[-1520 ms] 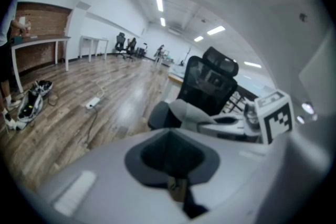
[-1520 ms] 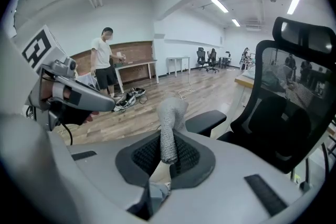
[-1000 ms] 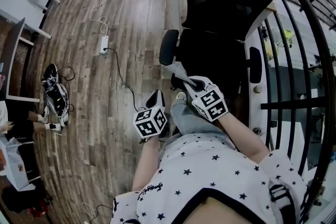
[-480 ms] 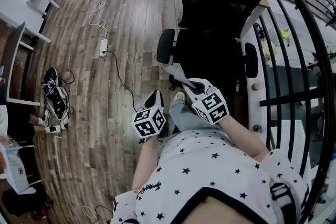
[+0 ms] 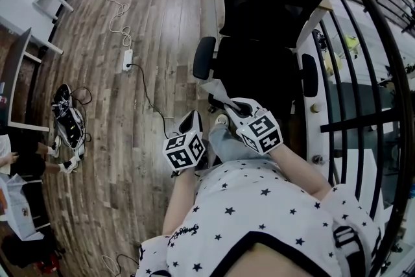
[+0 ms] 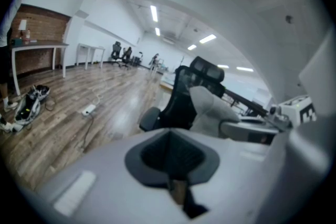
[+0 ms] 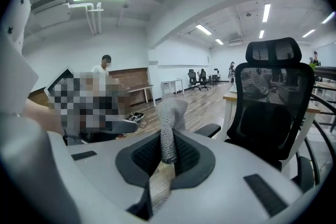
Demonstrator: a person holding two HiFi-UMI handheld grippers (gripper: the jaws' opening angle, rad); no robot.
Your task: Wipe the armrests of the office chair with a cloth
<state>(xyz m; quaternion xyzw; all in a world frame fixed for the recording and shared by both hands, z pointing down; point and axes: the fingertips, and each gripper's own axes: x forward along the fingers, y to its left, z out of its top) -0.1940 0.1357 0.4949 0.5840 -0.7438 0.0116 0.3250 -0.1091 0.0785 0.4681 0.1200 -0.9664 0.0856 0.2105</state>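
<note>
Since the cloth (image 7: 170,118) isn't on an armrest (image 5: 205,56) yet, the right gripper (image 7: 167,157) is pinched tight on it, holding it out toward the chair (image 5: 272,3). The left gripper (image 6: 170,159) sits low, jaws together on nothing, probably just spare.

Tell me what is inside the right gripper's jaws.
A grey knitted cloth is pinched between the jaws of the right gripper, with its free end sticking out in front. The jaws themselves cover how far the cloth reaches back between them.
</note>
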